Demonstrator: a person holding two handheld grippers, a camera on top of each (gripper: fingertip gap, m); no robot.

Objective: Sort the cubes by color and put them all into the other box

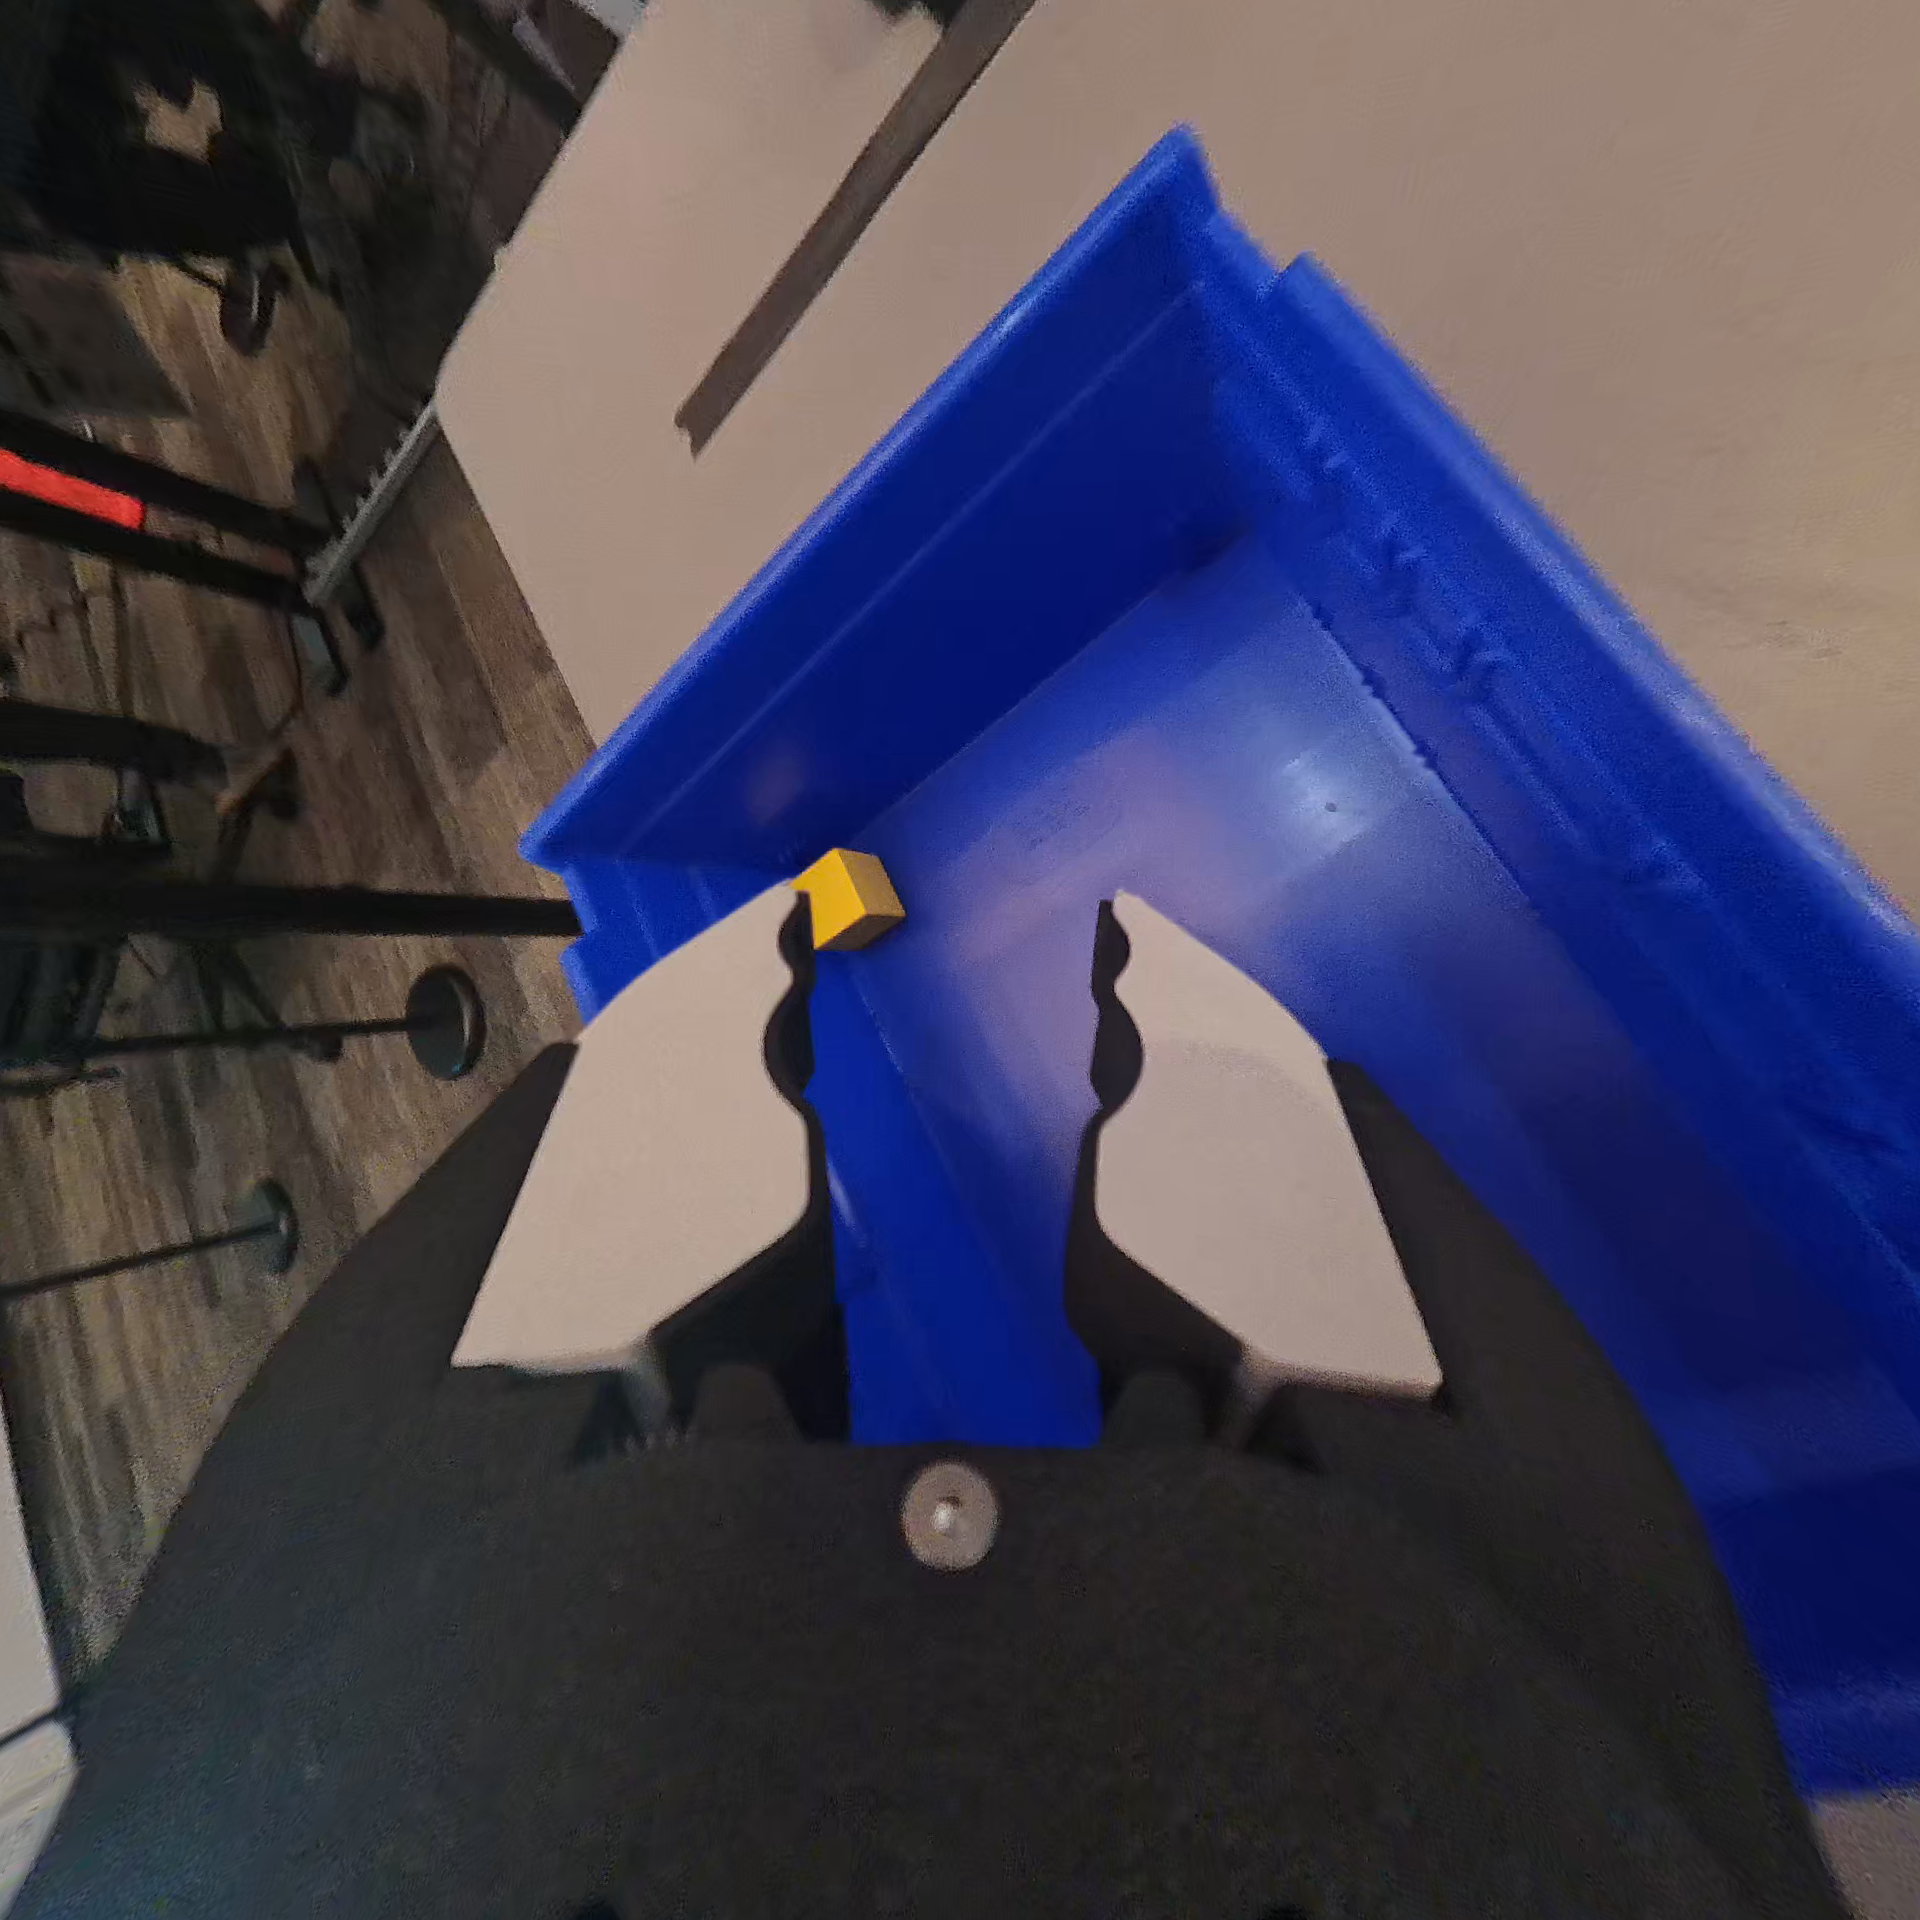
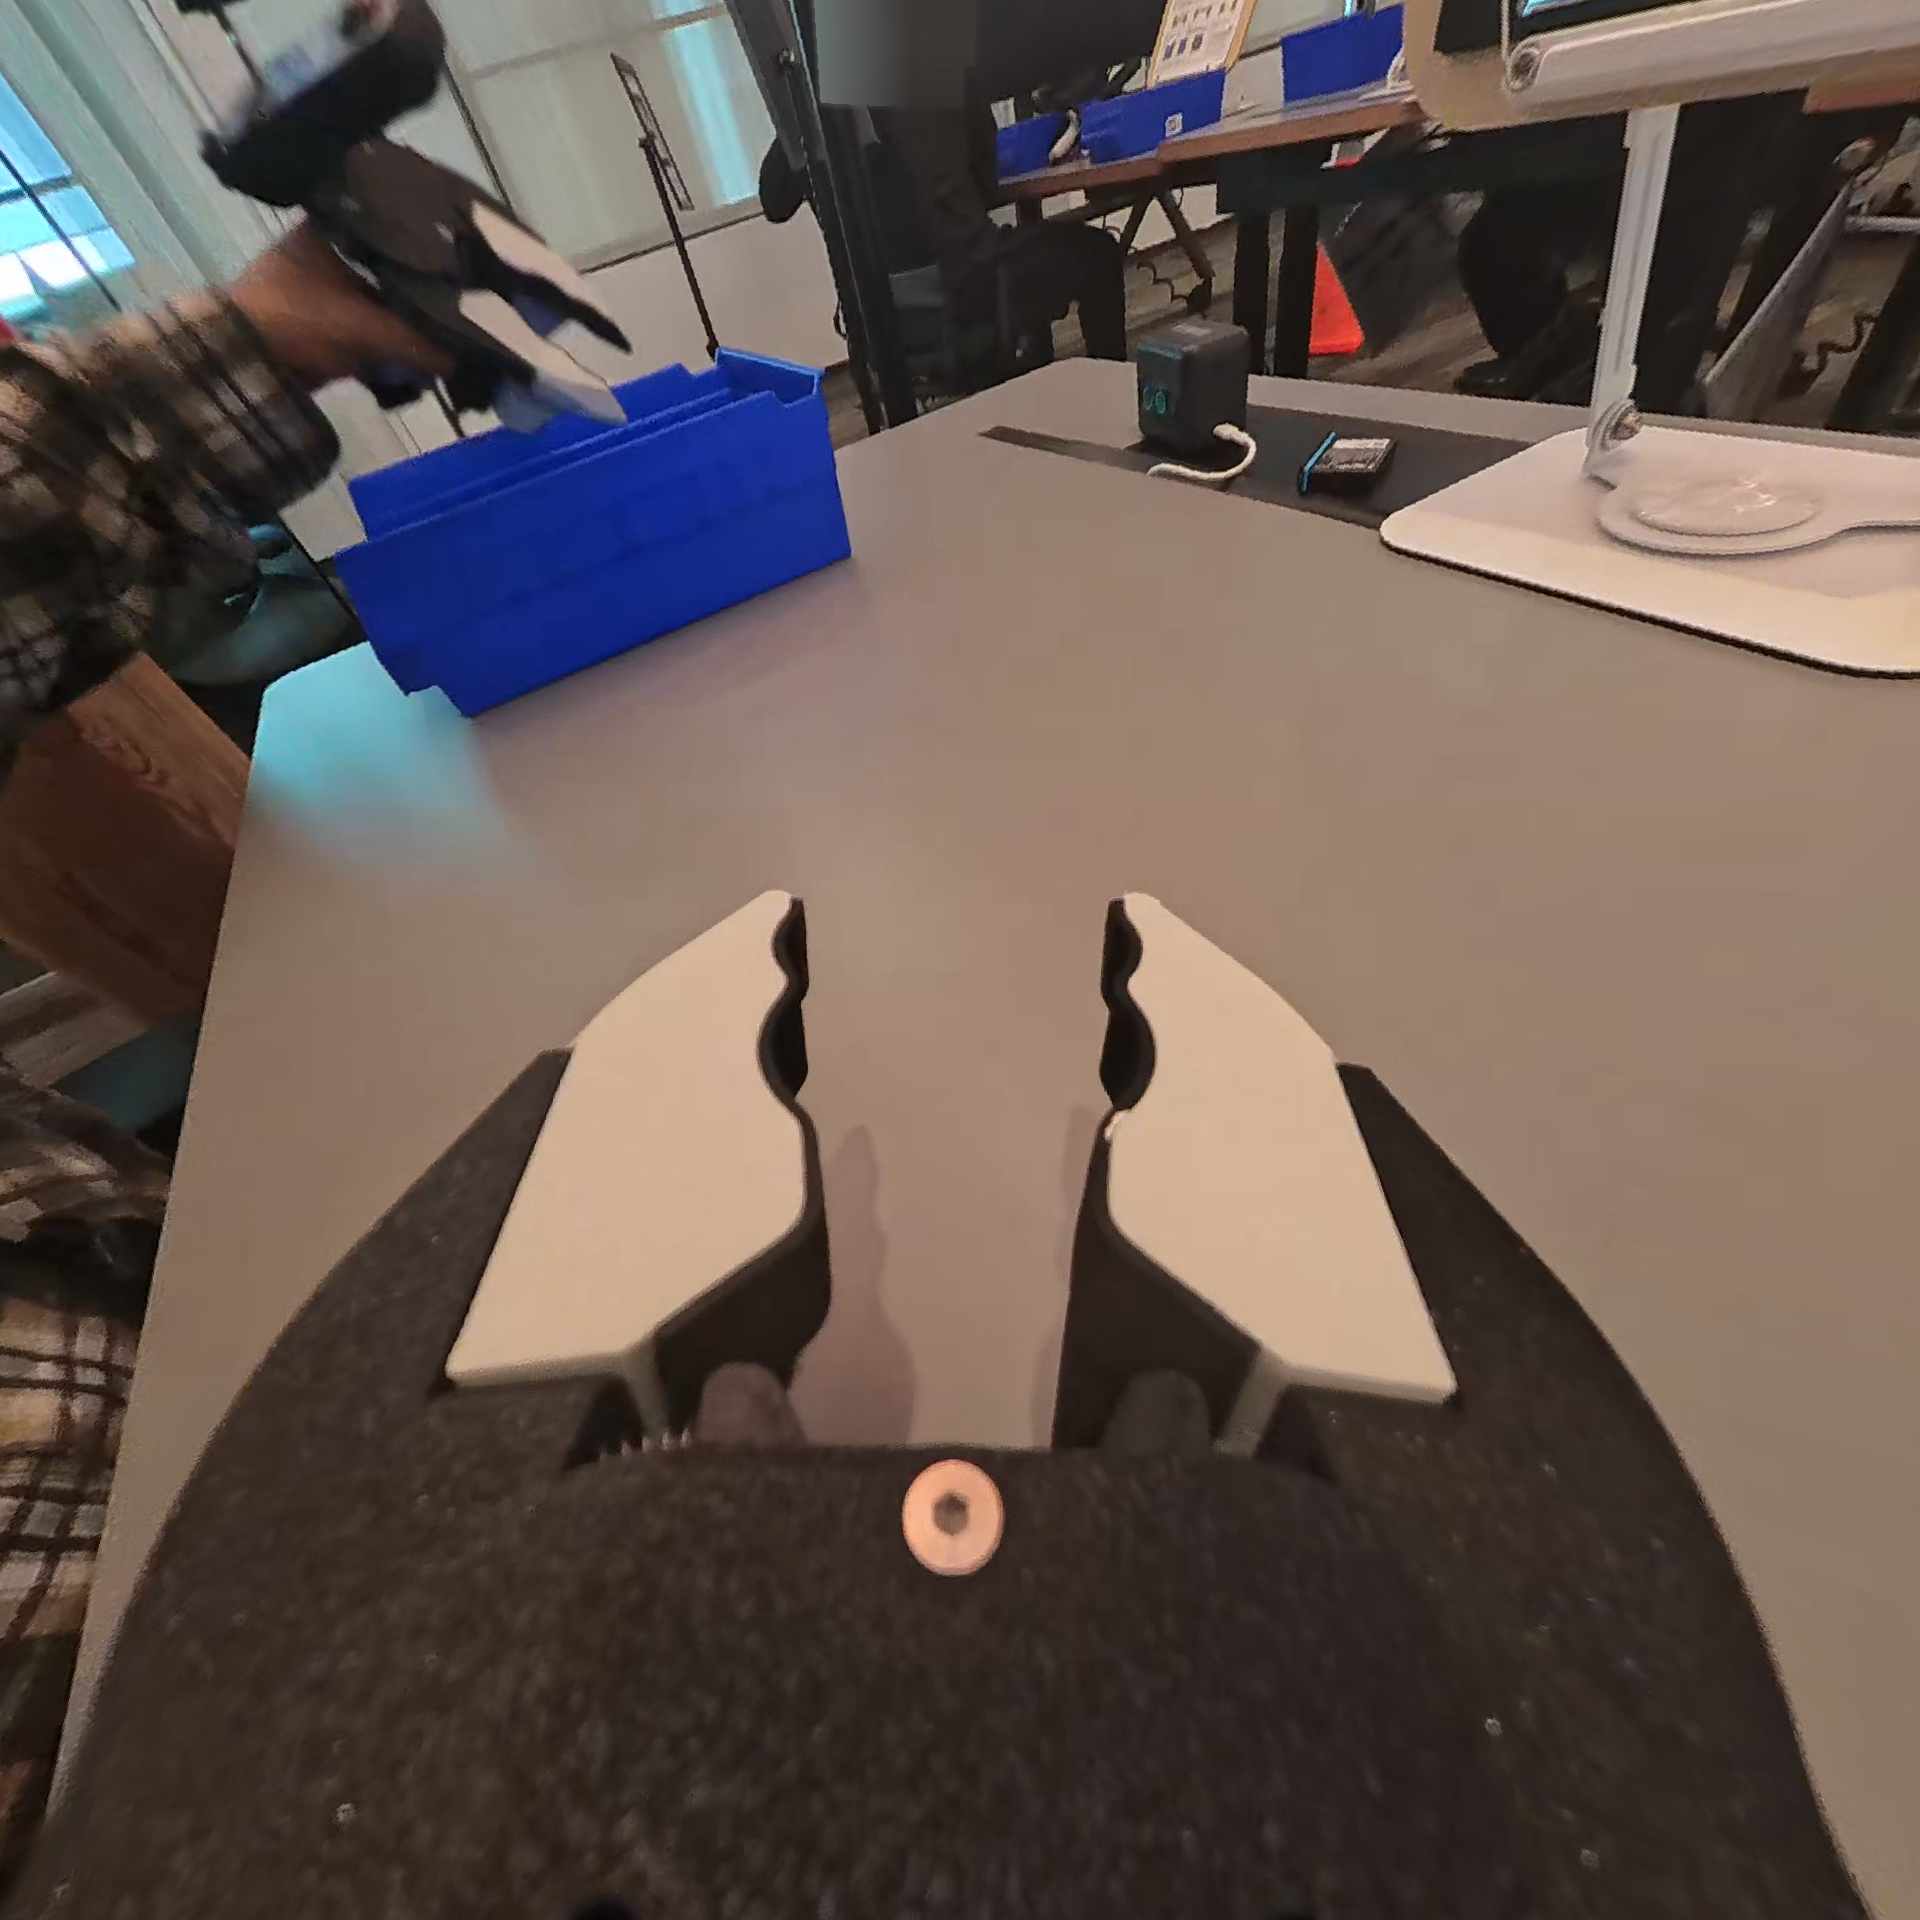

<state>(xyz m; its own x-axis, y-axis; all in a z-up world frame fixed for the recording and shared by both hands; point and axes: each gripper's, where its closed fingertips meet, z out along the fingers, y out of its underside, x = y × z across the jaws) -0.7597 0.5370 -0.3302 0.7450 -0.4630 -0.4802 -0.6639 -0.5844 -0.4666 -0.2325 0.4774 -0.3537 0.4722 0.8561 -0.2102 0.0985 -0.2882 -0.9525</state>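
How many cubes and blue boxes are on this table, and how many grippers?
Yellow cube: 1
Blue box: 1
Grippers: 2, left gripper and right gripper
Total: 4

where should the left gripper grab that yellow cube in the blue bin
Probably across two opposite flat side faces of the yellow cube, descending from above. It lies in the blue bin near a wall, so keep one finger clear of it. The left gripper is open and offset.

One yellow cube, one blue box on the near table, two grippers, three more blue bins far behind.
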